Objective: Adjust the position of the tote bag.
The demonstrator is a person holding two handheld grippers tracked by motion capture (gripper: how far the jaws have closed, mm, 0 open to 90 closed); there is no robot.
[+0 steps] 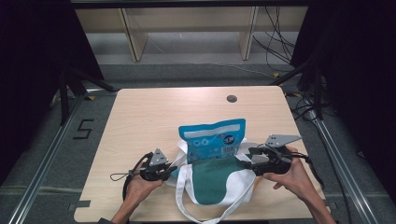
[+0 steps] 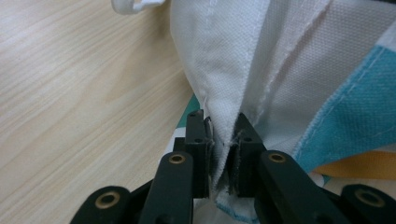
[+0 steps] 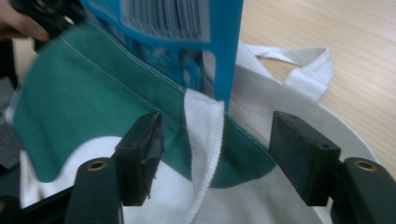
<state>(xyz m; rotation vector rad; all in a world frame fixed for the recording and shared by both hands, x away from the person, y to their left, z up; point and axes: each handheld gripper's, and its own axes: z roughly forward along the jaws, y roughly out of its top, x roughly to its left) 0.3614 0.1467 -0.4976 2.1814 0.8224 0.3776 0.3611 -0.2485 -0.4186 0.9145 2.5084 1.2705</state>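
Note:
A white and green cloth tote bag point(image 1: 219, 179) lies on the table near its front edge. A blue snack packet point(image 1: 212, 137) sticks out of the bag's mouth toward the far side. My left gripper point(image 1: 173, 169) is at the bag's left rim; in the left gripper view its jaws point(image 2: 223, 144) are shut on a fold of the white fabric point(image 2: 233, 70). My right gripper point(image 1: 245, 161) is at the bag's right rim. It point(image 3: 219, 154) stands open, with the white handle strap point(image 3: 203, 121) and green rim point(image 3: 93, 93) between the jaws but not pinched. The packet point(image 3: 163, 18) rises just beyond.
The wooden table point(image 1: 154, 112) has a round cable hole point(image 1: 231, 98) near its far edge. The bag's long handle loop point(image 1: 196, 212) trails over the front edge. A wooden shelf frame point(image 1: 135, 42) and floor cables point(image 1: 275, 42) lie behind the table.

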